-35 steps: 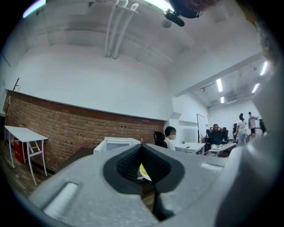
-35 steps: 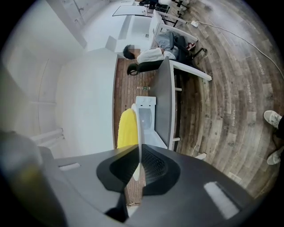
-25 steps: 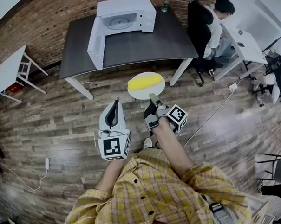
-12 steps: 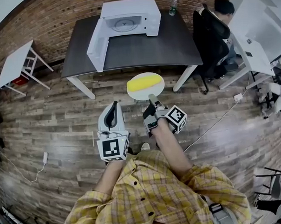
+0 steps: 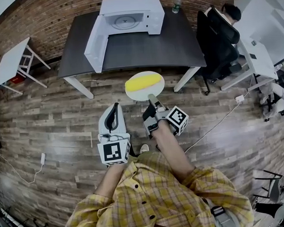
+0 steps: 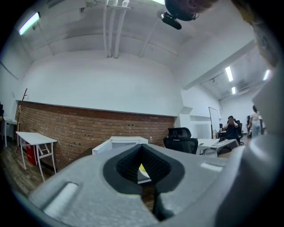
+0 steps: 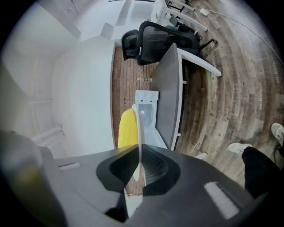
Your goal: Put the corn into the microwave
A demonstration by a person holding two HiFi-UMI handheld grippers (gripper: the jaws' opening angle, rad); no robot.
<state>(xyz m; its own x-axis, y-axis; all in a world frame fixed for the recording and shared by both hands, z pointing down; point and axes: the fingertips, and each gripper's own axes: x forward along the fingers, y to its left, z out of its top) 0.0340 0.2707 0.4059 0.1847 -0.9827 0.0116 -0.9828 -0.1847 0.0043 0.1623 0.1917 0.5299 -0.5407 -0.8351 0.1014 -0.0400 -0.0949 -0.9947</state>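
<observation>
A yellow corn cob (image 5: pixel 143 81) lies on a white round plate (image 5: pixel 140 93) held out over the wooden floor, short of the dark table (image 5: pixel 148 47). My right gripper (image 5: pixel 152 99) is shut on the plate's near rim; in the right gripper view the plate (image 7: pixel 140 128) stands edge-on between the pads with the corn (image 7: pixel 127 128) on its left. The white microwave (image 5: pixel 149 9) sits at the table's far edge, its door (image 5: pixel 93 44) swung open to the left. My left gripper (image 5: pixel 115 107) hovers left of the plate, shut and empty.
A person sits in a black office chair (image 5: pixel 218 32) at the table's right end. A bottle (image 5: pixel 176 4) stands right of the microwave. A small white table (image 5: pixel 10 62) is at the far left. Cables (image 5: pixel 212 119) run over the floor.
Both grippers and the plate have moved forward toward the table. The table and microwave now sit closer and lower in the head view. The grip on the plate is unchanged.
</observation>
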